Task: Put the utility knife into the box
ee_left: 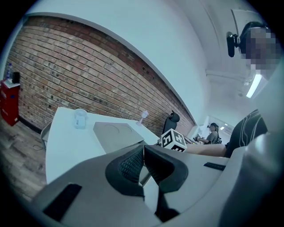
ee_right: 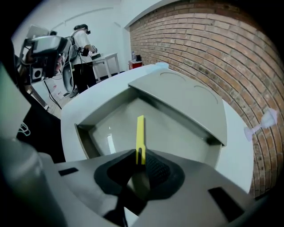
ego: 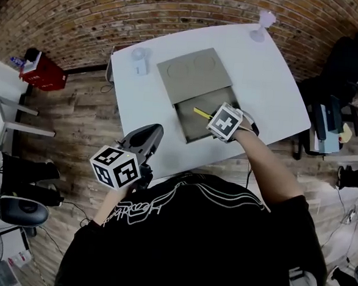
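Plainly, the placing step is in hand. At the left, the left claw (ee_left: pixel 143 155) hangs off the near edge of the white worktop (ego: pixel 274 97). Its dark cross-hatched pads are pressed together with nothing between them, so it looks to have no part in this step. Further in, a small clear plastic cup (ego: pixel 139 60) stands near the back left corner. At the middle sits the box (ee_right: pixel 102 106), a flat, matt grey-green tray with straight walls. Its lid (ego: pixel 193 73), a smooth slab with two faint circles pressed into it, covers the far half and leaves the near half open. Above that open half is the utility knife (ee_right: pixel 140 133), a slim, flat, bright yellow strip that looks like hard plastic. It points down towards the bare floor of the box and does not appear to rest on it. The right claw (ee_right: pixel 140 160) is steeply tipped and nearly closed, pinching the knife's near end between its ribbed pads. The next move seems to call for lowering the knife to lie flat inside the walls, then parting the pads. At the far right corner stands a small clear stemmed glass (ego: pixel 262 26).
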